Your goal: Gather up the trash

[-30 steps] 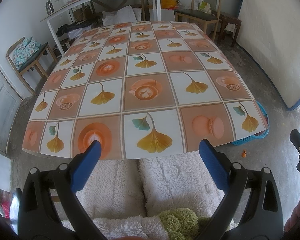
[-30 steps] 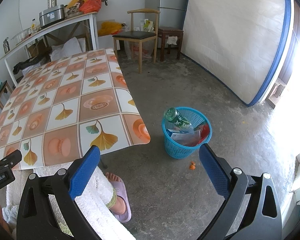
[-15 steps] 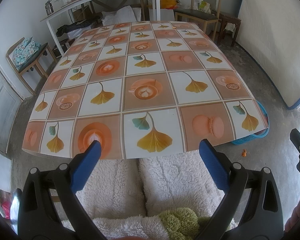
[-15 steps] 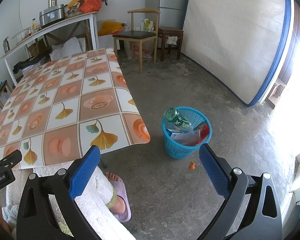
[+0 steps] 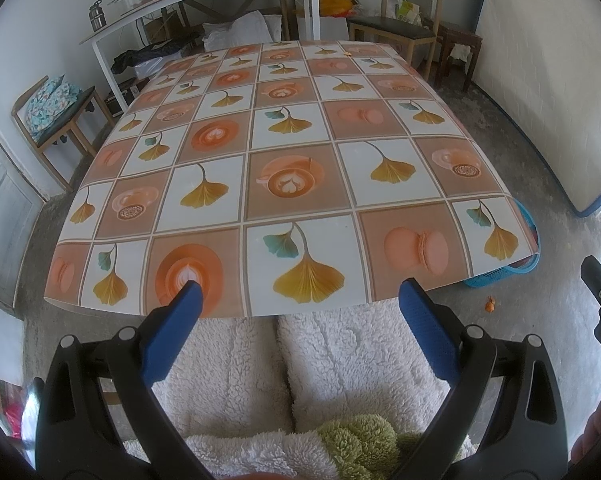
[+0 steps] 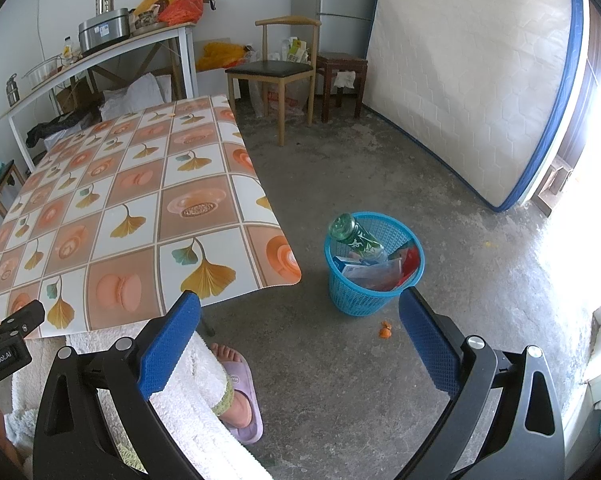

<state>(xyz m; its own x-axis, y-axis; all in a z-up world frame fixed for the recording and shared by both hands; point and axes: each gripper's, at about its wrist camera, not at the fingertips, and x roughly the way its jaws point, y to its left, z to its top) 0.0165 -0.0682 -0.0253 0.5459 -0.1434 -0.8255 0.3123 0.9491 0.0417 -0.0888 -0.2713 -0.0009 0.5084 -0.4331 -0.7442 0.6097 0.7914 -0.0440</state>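
Note:
A blue mesh basket stands on the concrete floor right of the table, holding a green bottle, a box and wrappers. A small orange scrap lies on the floor just in front of it, also seen as the orange scrap in the left wrist view. My right gripper is open, held above the floor between the table corner and the basket. My left gripper is open at the table's near edge, empty. The basket peeks out under the table's right corner. A tiny orange bit lies near the table's far edge.
The table carries a leaf-and-cup patterned cloth. A person's lap in white fleece and a foot in a purple slipper sit by the table. Chairs, a side bench and a leaning mattress ring the room.

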